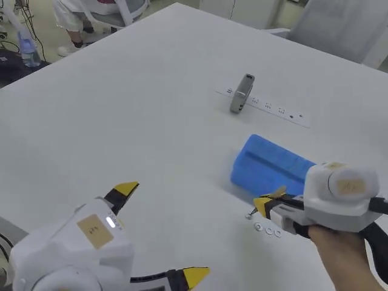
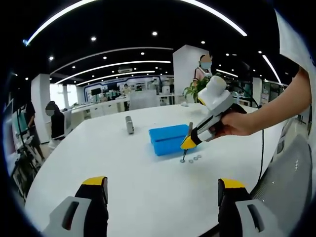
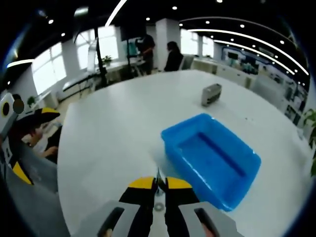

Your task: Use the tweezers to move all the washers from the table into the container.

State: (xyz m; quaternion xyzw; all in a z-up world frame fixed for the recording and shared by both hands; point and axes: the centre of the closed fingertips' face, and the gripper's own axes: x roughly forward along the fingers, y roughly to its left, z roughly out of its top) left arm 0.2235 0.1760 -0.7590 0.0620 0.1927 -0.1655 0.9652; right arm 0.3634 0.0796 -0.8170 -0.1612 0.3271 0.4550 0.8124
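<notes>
Right gripper (image 1: 264,207) sat at table (image 1: 151,121) level just in front of the blue container (image 1: 273,163), jaws pressed together on the tweezers (image 2: 187,142). Tweezers pointed down, tip at the table beside the washers (image 1: 268,230). Too small to tell whether the tip pinched a washer. At least three washers lay in a short row on the table, just beside the container's near edge, outside it. Container inside looked bare in the right gripper view. Left gripper (image 1: 160,233) was held well apart at the near left, jaws spread wide, nothing between them. A grey object (image 1: 242,93) lay farther back on the table, beyond the container.
</notes>
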